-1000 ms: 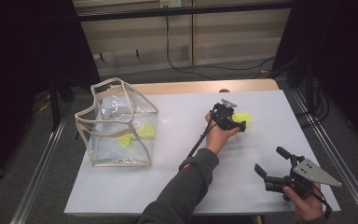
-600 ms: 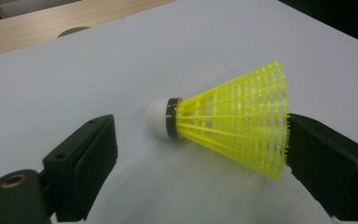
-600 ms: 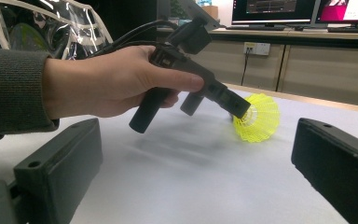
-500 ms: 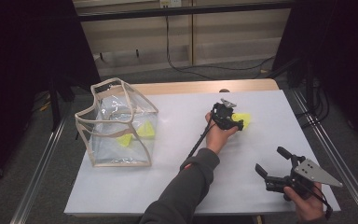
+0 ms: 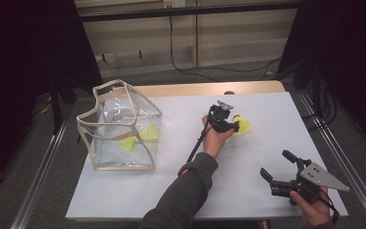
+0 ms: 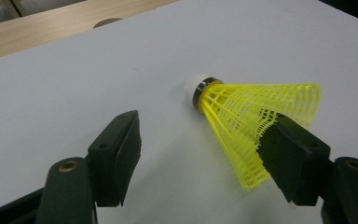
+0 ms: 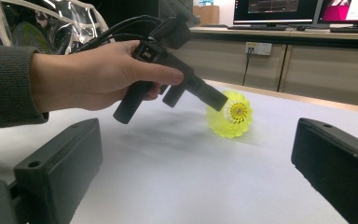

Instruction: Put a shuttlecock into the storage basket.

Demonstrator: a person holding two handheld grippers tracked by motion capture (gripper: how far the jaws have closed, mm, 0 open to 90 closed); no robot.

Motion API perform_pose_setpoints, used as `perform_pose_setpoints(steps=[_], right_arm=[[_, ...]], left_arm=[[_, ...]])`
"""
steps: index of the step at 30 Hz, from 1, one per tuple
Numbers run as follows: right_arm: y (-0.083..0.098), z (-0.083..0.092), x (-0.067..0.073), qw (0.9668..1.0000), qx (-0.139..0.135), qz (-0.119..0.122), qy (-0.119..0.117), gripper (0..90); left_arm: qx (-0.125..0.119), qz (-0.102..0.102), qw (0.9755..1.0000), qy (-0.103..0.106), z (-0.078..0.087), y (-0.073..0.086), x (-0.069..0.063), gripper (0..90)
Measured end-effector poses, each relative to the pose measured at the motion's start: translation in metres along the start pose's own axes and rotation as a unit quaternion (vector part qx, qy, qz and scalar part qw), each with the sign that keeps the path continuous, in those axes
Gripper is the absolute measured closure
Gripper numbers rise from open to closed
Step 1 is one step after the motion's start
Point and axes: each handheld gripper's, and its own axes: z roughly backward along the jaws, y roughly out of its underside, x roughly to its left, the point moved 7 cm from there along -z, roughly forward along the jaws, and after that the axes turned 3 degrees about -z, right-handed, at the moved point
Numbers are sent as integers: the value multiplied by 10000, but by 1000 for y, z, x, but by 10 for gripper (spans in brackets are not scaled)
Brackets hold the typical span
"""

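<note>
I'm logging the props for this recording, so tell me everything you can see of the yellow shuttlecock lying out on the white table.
The yellow plastic-mesh shuttlecock lies on its side on the white table. Its flared net skirt runs from a dark band to a white rounded cap. The left gripper is open around it: one black jaw meets the skirt's edge, the other stands apart. Whether that jaw presses the mesh is unclear.

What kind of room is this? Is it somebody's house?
Probably not a house; it looks like a lab or workshop for recording tasks. A white table stands in a metal frame, computer monitors glow on a bench behind, and black curtains hang at the sides.
</note>
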Motion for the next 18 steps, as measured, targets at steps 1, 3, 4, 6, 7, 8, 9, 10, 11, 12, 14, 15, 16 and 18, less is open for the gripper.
perform_pose_setpoints(steps=[1,3,4,6,7,8,9,10,11,12,14,15,16,18], right_arm=[[0,0,0,10000,9,4,7,17],[0,0,0,10000,13,1,10,17],[0,0,0,10000,11,1,8,17],[0,0,0,10000,16,-13,7,17],[1,0,0,10000,18,-21,6,17],[1,0,0,10000,21,-29,7,17],[0,0,0,10000,18,-33,4,17],[0,0,0,10000,10,-30,-5,17],[0,0,0,10000,2,-10,-8,17],[0,0,0,10000,1,-15,-8,17],[0,0,0,10000,2,-15,-10,17],[0,0,0,10000,1,-17,-13,17],[0,0,0,10000,2,-14,-13,17],[0,0,0,10000,0,-23,-15,17]], left_arm=[[9,24,10000,2,0,1,1,332],[-17,-30,10000,30,-1,1,1,353],[-13,-65,9999,84,-1,1,1,381],[-32,-100,9999,90,-3,2,1,453],[-55,-94,9999,98,-3,1,1,474],[-62,-82,9999,87,-4,1,1,497],[-65,-87,9999,67,-5,2,1,513],[-82,-63,9999,49,-5,2,2,536],[-95,-88,9999,20,-6,2,3,549],[-112,-101,9999,-4,-6,2,3,559],[-114,-93,9999,-48,-7,2,4,579],[-144,-69,9999,-49,-8,2,5,592],[-122,-54,9999,-56,-9,2,5,602],[-98,-102,9999,-91,-11,4,7,622]])
